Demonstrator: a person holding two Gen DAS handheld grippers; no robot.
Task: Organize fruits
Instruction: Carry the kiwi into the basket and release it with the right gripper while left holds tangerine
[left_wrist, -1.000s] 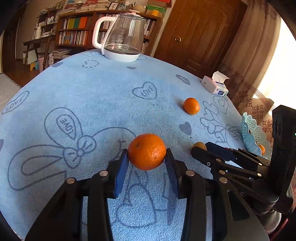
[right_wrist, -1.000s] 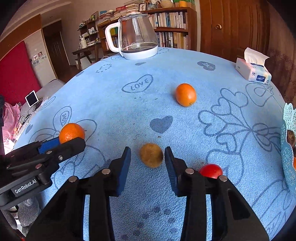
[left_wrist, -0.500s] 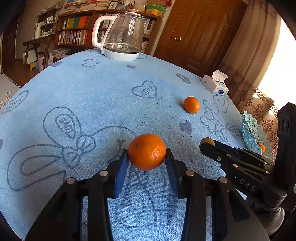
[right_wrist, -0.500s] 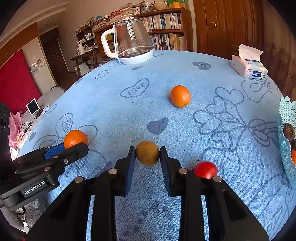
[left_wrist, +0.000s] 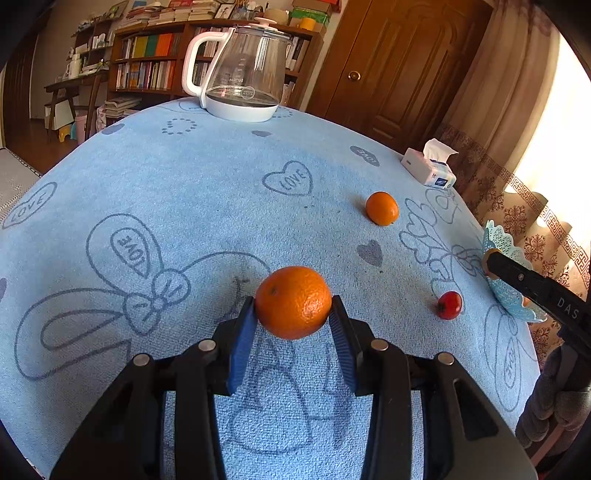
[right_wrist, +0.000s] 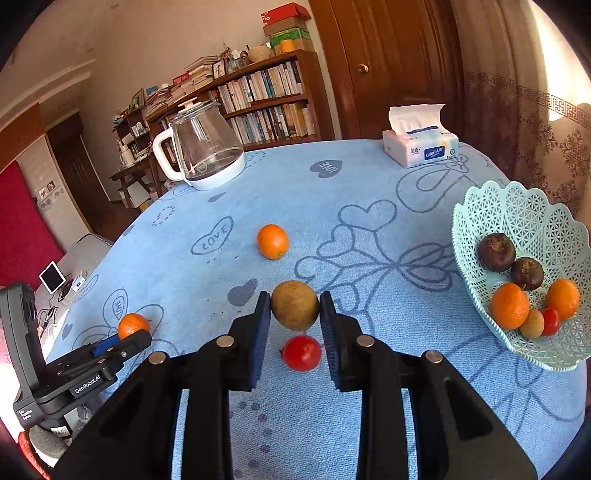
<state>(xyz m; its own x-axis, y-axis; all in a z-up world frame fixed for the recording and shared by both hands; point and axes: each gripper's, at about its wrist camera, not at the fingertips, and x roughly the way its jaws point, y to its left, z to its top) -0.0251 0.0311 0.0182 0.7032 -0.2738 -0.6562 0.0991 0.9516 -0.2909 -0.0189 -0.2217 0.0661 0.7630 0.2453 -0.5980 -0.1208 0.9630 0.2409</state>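
Note:
My left gripper (left_wrist: 293, 317) is shut on a big orange (left_wrist: 293, 301), with both blue pads pressed to its sides. My right gripper (right_wrist: 294, 314) is shut on a brown-green round fruit (right_wrist: 294, 304) and holds it above the blue cloth. Under that fruit a small red fruit (right_wrist: 302, 352) lies on the cloth; it also shows as the red fruit (left_wrist: 449, 304) in the left wrist view. A second orange (right_wrist: 272, 241) lies farther back. The pale blue lattice basket (right_wrist: 517, 206) on the right holds several fruits. The left gripper (right_wrist: 122, 341) appears low at the left.
A glass kettle (right_wrist: 205, 155) with a white base stands at the far side of the table. A tissue pack (right_wrist: 419, 146) lies at the back right. The blue tablecloth (left_wrist: 184, 192) drops off at its rounded edges. Bookshelves and a wooden door stand behind.
My right gripper closed on the brown-green fruit, lifted it and swung right toward the basket, which came fully into view. The left gripper kept still with its orange.

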